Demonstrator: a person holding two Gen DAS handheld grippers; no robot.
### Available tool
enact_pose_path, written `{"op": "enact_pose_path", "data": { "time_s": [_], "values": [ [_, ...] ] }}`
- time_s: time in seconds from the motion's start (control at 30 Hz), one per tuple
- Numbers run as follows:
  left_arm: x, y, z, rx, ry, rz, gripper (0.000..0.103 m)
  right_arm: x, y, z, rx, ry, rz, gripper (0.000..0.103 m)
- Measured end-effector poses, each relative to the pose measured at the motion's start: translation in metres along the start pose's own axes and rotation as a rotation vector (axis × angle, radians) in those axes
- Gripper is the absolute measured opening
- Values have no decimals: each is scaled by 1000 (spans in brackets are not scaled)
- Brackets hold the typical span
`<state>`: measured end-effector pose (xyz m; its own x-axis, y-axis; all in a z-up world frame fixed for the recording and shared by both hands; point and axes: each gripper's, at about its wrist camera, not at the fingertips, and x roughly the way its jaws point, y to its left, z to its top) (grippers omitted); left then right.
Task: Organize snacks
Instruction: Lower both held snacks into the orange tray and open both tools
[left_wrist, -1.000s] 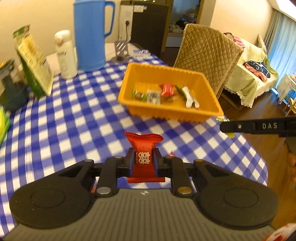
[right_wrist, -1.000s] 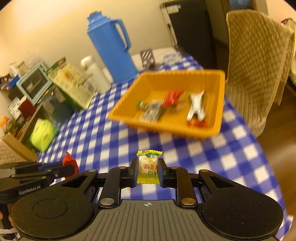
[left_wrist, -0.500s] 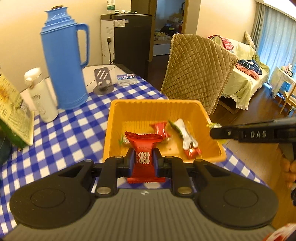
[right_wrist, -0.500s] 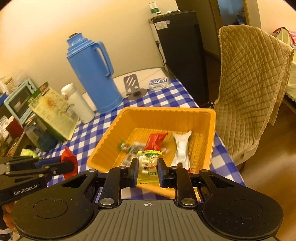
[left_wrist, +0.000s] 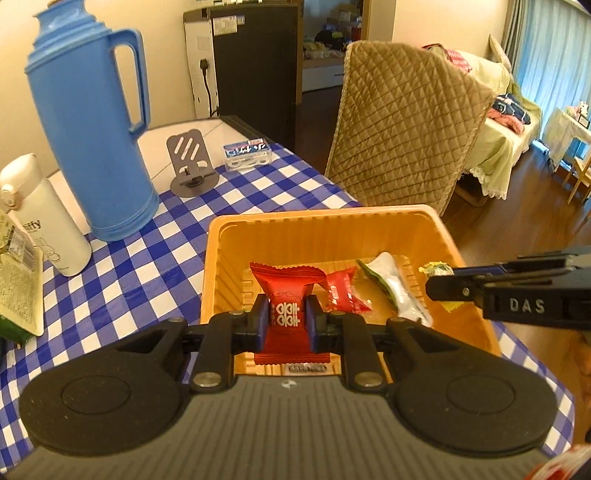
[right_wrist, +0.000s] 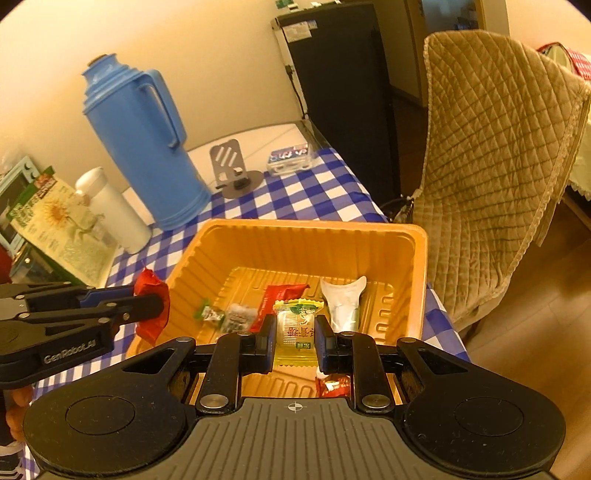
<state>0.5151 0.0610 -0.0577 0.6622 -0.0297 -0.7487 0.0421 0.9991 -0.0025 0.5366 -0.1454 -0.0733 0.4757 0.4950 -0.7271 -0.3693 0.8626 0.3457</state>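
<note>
Left wrist view: left tool (left_wrist: 286, 317) pinches the red snack packet (left_wrist: 286, 295) mid-body over the orange tray (left_wrist: 317, 225); right tool (right_wrist: 294, 339) clamps a yellow sachet (right_wrist: 295, 328) at twelve o'clock, both looking light, crinkly, soft.

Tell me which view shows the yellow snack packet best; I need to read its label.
The right wrist view: the yellow snack packet faces the camera, label visible, clamped in the right tongs. The left wrist view shows only its crinkled end beyond those tongs.

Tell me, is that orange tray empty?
No. The orange tray already holds several wrapped snacks, among them a white packet.
</note>
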Motion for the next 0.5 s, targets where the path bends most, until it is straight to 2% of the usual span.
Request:
{"op": "enact_pose_path", "data": {
  "time_s": [0.33,0.5],
  "values": [
    [43,7,17,13,46,35,19,22,-6,7,7,9,-22,22],
    [56,6,18,12,59,27,19,28,-10,7,12,18,-27,22]
  ]
}}
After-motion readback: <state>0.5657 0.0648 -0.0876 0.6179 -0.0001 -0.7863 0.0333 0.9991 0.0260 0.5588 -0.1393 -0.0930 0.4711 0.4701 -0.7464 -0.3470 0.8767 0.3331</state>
